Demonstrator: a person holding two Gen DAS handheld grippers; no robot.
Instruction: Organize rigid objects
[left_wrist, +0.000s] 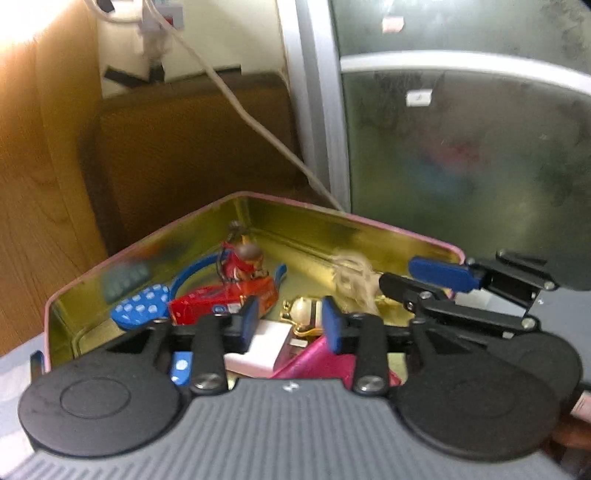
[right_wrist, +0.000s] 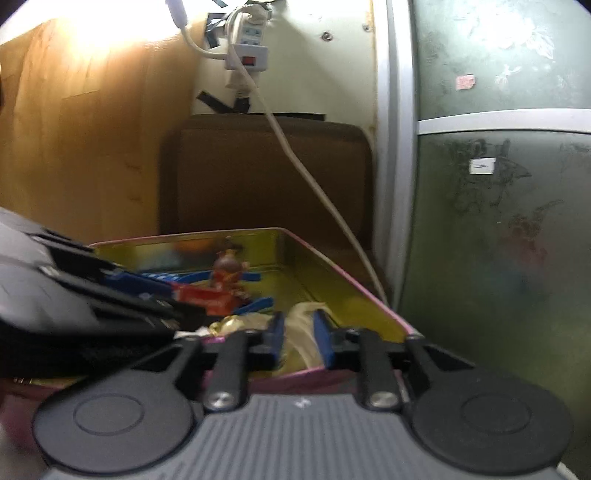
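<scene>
A pink tin with a gold inside (left_wrist: 184, 236) (right_wrist: 332, 273) holds small objects: a red packet (left_wrist: 221, 299) (right_wrist: 207, 297), a red figurine (left_wrist: 245, 260) (right_wrist: 225, 271), a blue dotted piece (left_wrist: 142, 304), a white block (left_wrist: 264, 349), a pink item (left_wrist: 317, 363), a pale crumpled bag (left_wrist: 351, 275) (right_wrist: 299, 332). My left gripper (left_wrist: 291, 325) is open above the white block and pink item, holding nothing. My right gripper (right_wrist: 299, 338) (left_wrist: 424, 280) is open at the tin's near right corner, over the pale bag.
A brown cushion (left_wrist: 192, 147) (right_wrist: 266, 173) stands behind the tin. A white cable (left_wrist: 258, 125) (right_wrist: 314, 184) runs from a wall power strip (right_wrist: 247, 48) down past the tin. A wooden panel (left_wrist: 40, 166) is at left, a frosted glass panel (left_wrist: 461, 147) at right.
</scene>
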